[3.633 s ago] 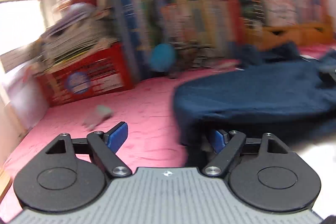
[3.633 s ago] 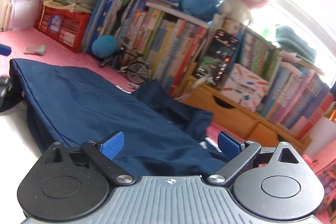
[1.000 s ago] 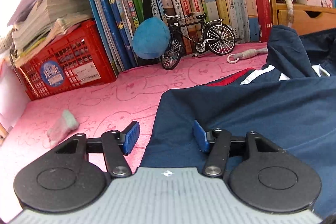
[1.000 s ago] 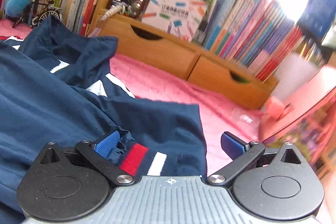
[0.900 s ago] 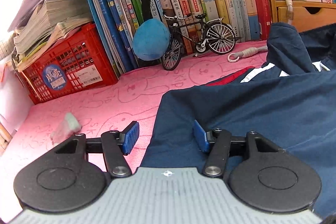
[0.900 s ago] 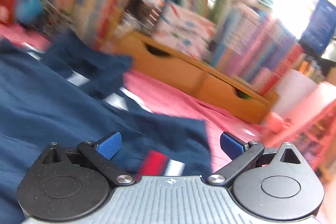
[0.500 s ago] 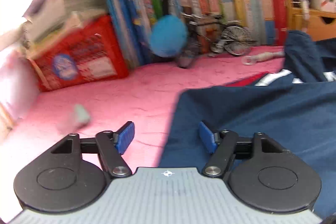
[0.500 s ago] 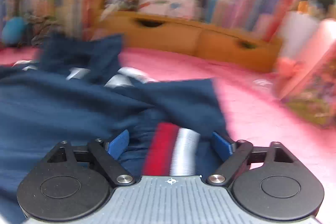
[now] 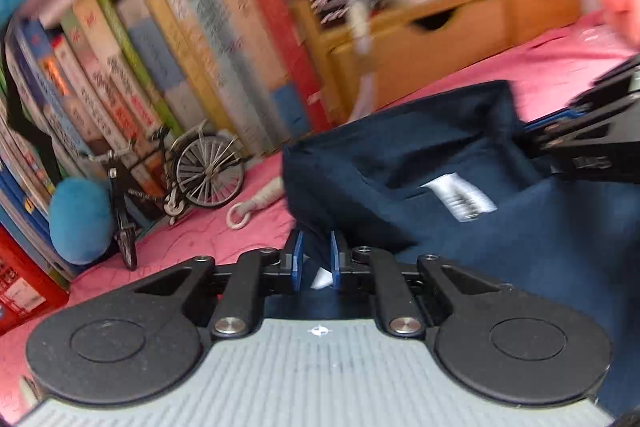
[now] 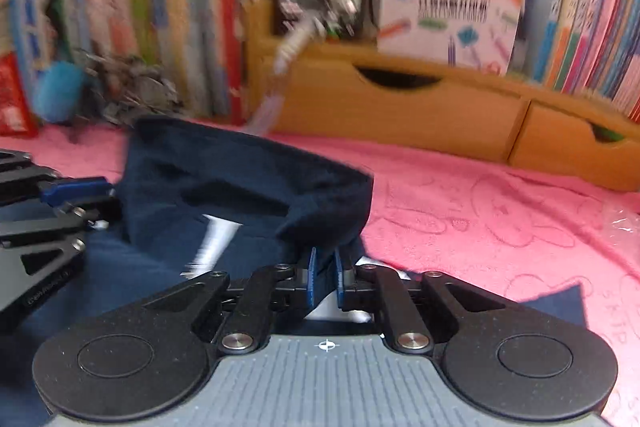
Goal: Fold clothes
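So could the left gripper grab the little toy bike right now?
Probably not yet: the left gripper has navy garment cloth between its closing fingers. The toy bike stands close, with bare pink mat between.

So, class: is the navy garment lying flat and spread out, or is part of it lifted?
Partly lifted. The navy garment has its far edge raised in a loop between the left gripper, whose jaws are closing on it, and the right gripper.

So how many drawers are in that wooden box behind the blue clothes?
2. One drawer is behind the navy garment, and the other drawer is beside it, farther right in the right wrist view. More may be hidden past the picture's edge.
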A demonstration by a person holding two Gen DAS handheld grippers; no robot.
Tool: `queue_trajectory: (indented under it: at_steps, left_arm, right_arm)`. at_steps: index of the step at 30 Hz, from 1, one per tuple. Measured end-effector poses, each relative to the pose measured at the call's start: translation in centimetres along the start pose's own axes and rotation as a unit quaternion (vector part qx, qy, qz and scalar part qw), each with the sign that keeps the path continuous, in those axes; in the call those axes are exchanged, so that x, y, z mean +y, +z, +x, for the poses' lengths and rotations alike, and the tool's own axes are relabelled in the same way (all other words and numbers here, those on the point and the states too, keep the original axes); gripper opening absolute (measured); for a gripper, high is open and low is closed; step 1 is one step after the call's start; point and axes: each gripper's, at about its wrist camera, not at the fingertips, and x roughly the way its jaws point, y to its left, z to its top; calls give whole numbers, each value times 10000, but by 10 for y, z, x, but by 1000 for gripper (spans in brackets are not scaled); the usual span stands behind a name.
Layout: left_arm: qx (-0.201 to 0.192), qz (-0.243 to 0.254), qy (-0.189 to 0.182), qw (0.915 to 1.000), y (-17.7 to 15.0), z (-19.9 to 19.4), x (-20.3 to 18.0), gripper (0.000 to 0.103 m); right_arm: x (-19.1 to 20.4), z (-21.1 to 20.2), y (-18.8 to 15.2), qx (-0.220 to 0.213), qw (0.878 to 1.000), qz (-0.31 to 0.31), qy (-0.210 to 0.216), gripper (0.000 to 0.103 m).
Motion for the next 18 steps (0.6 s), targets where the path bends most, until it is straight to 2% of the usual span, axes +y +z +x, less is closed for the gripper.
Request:
queue_trajectory:
  at_steps: [3,6,9,12,14,15,16,17,18]
  left_arm:
    - [36,-250,276,9993,0,22,9,14]
    - [85,-390,428,9983,4,35,19,14]
    - [103,-286,538,9981,7,41,18,12]
    - [121,-44,747,9971,9,43,9,12]
    - [128,-203,532,9983,5,33,17,16]
    - [95,-376,407,9984,0,22,24,24]
    - [31,-597,295,9978,-7,6,32,26]
    - [-33,-817,183,9965,-14,-10,40,28]
    - [-137,-927,116,9955,-22,-28,49,30]
  right_arm:
    - [-6,17,12,-23,10000,56,-71,8]
    - [-14,29,20,-50,9997,255,3,13]
    - [-22,37,26,-103,9986,486,167,15]
    - [-23,40,33,-91,9985,518,139,22]
    - [-22,30,35,-44,9991,430,22,36]
    - [-21,24,37,-21,9992,386,-37,42]
    - [-22,14,35,-80,9994,314,-81,56]
    - [-24,-3,29,-269,9994,167,-103,68]
    - [-23,-21,21,-488,9987,-29,-121,72]
